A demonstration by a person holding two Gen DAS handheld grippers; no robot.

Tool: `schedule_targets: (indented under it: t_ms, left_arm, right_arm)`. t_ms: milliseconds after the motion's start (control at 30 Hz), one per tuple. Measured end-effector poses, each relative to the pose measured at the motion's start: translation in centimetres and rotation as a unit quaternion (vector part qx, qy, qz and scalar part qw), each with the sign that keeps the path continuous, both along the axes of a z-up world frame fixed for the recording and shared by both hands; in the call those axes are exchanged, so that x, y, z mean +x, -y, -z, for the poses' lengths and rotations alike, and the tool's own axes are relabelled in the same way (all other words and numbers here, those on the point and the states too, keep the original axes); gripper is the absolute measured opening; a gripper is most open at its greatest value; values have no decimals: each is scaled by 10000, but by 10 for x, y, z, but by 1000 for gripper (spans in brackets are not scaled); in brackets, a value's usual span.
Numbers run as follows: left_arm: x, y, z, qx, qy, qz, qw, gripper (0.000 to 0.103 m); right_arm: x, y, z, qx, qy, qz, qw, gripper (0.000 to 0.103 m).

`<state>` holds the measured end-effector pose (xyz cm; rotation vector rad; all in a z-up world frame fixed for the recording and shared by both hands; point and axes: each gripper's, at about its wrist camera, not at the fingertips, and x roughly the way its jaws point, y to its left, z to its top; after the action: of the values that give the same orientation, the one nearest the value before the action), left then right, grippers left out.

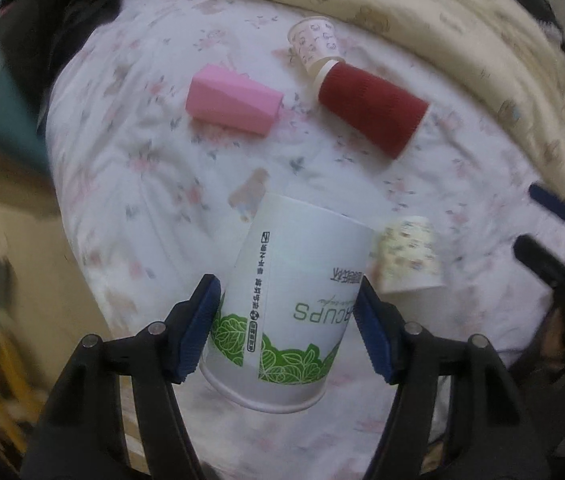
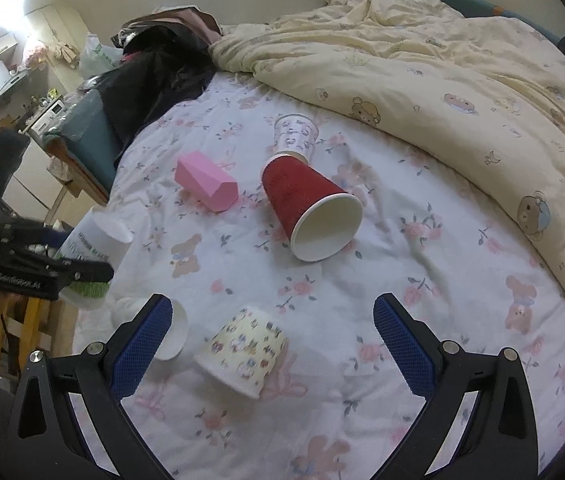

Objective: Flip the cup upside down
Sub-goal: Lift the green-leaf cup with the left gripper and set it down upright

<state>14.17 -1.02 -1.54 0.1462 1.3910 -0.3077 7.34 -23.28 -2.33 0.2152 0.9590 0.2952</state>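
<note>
Left tongs (image 1: 286,312) grip the white cup (image 1: 290,300) by its sides above the bed (image 1: 122,184), rim toward the camera, base pointing away, axis tilted. To the right, the right tongs (image 2: 272,338) hang wide open and empty, farther off.

White floral bed sheet (image 2: 402,280) under a rumpled cream bear-print quilt (image 2: 462,80), dark clothing pile (image 2: 162,64) at the bed's far edge, pale cabinets (image 2: 14,32) and bright glare beyond.
</note>
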Motion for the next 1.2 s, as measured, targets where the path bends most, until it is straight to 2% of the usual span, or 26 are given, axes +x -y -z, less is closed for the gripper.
schedule_targets:
  t_ms: [200, 533, 600, 733, 933, 1067, 1200]
  left_arm:
    - [-49, -4, -14, -594, -71, -701, 9957, 63]
    - [-115, 7, 15, -1124, -389, -1572, 9804, 63]
    - [-127, 9, 26, -1126, -456, -1739, 9772, 63]
    - [-143, 17, 43, -917, -464, -1778, 9787, 63]
    - [-149, 28, 75, -966, -767, -2288, 9656, 63]
    - [-147, 29, 98, -926, -946, -2766, 9518, 64]
    - [-146, 31, 109, -793, -958, -2869, 9498, 64]
  right_arm:
    - [-38, 6, -12, 47, 5, 15, 10000, 103]
    - [-88, 33, -11, 156, -124, 265, 9994, 103]
    - [-96, 37, -10, 187, -134, 317, 9992, 103]
    - [-110, 42, -6, 275, -143, 313, 9990, 103]
    - [-113, 52, 0, 419, -226, 504, 9976, 103]
    - [-110, 53, 1, 411, -183, 578, 9973, 103]
    - [-108, 54, 2, 459, -199, 581, 9971, 103]
